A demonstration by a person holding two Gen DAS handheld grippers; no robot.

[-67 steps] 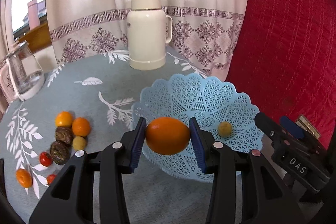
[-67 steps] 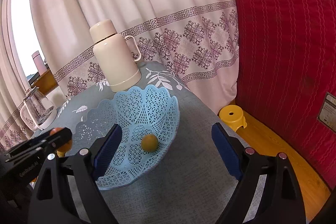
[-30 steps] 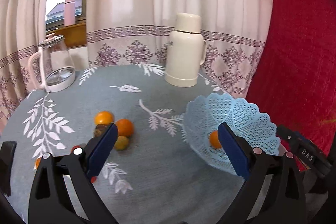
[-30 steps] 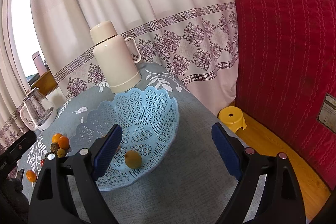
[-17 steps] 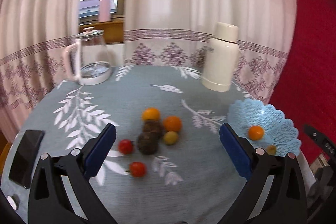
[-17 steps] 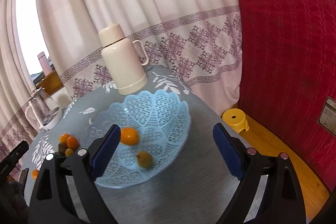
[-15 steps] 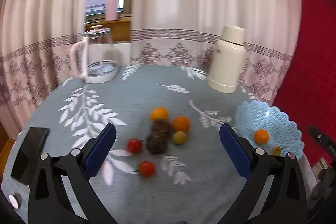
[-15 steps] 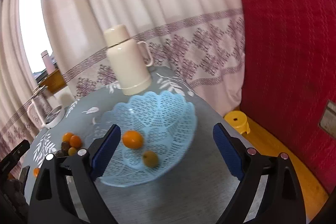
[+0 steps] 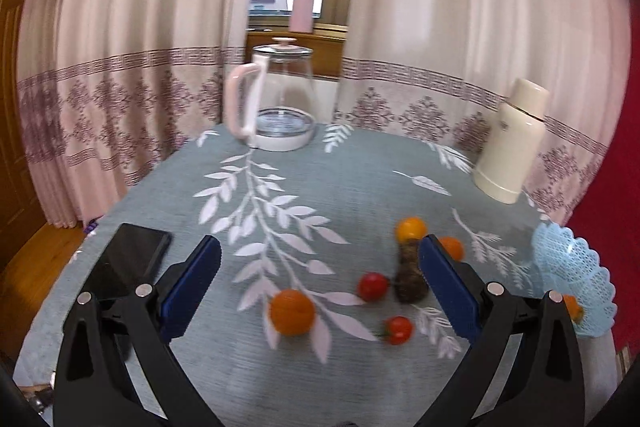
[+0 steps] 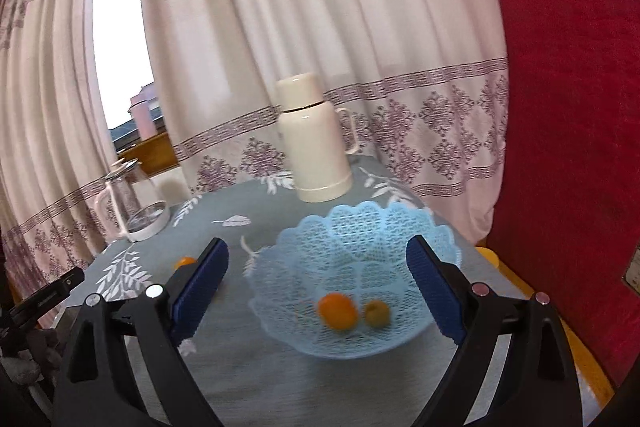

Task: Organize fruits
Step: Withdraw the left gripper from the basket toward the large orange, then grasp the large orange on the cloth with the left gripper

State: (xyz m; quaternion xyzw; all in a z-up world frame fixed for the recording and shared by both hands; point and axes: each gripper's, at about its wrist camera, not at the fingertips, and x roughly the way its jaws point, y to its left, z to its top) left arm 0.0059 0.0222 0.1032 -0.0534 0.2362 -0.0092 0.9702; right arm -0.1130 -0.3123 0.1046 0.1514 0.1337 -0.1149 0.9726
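A clear glass kettle with a pale pink handle (image 9: 276, 99) stands far ahead of the left claw. A cream thermos flask (image 9: 512, 143) stands ahead to its right, a black flat phone (image 9: 128, 263) just left of its left finger.

Right gripper (image 10: 316, 291) is wide open over the blue basket (image 10: 360, 227), nothing held. 2 fruits sit in it, an orange (image 10: 337, 310) touching a yellow one (image 10: 377, 313). Thermos (image 10: 316, 155) behind, kettle (image 10: 134, 205) back left on the table (image 10: 256, 379).
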